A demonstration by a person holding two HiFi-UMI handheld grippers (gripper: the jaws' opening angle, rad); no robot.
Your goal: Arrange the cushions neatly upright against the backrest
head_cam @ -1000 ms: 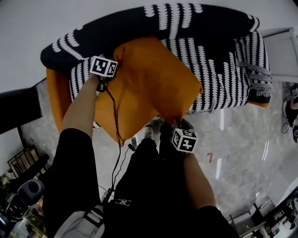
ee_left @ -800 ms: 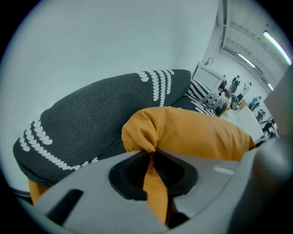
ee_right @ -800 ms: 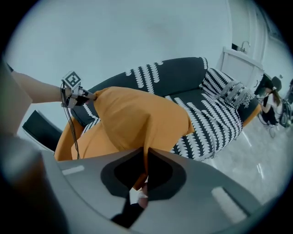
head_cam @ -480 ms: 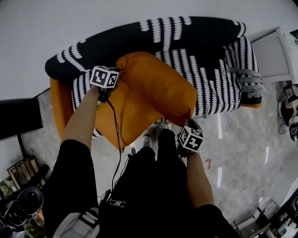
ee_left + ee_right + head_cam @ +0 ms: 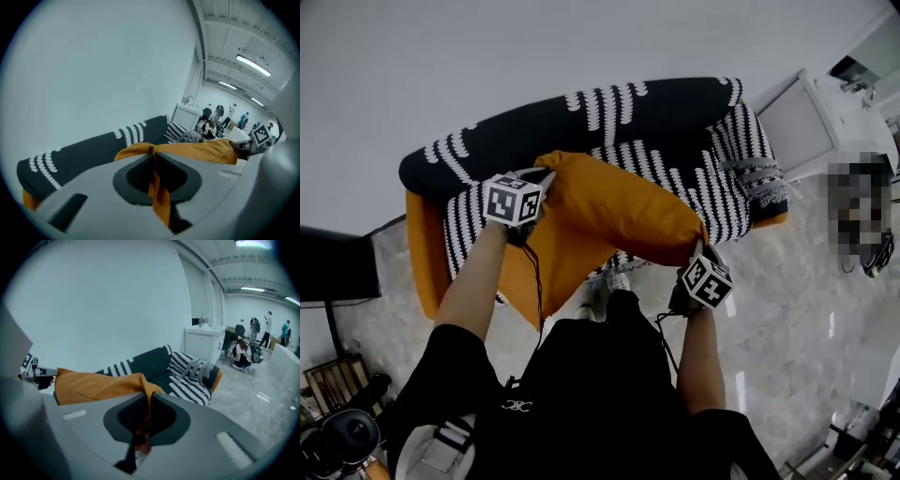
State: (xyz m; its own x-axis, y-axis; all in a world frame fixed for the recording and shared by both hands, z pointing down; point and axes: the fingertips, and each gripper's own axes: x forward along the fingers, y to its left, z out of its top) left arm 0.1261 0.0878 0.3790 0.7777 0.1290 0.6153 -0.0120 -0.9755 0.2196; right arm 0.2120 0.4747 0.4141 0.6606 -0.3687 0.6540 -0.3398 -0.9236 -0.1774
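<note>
An orange cushion [image 5: 614, 220] hangs stretched between my two grippers, above the seat of a black sofa with white wavy stripes [image 5: 581, 117]. In the head view my left gripper [image 5: 546, 178] is shut on the cushion's left corner. My right gripper [image 5: 698, 247] is shut on its right corner, near the sofa's front edge. The left gripper view shows orange fabric [image 5: 197, 151] pinched where the jaws meet [image 5: 153, 152]. The right gripper view shows the same: cushion [image 5: 98, 383] clamped between closed jaws [image 5: 149, 397]. A grey patterned cushion [image 5: 757, 178] lies at the sofa's right end.
The sofa's orange base [image 5: 420, 253] shows at its left end. A white cabinet with a sink [image 5: 806, 122] stands right of the sofa. A black block [image 5: 337, 267] sits at the left. People [image 5: 241, 355] are far back in the room. The person's legs stand before the sofa.
Both grippers have risen, lifting the orange cushion off the seat. It lay flat and spread out before; it now hangs taut between the two held corners.
</note>
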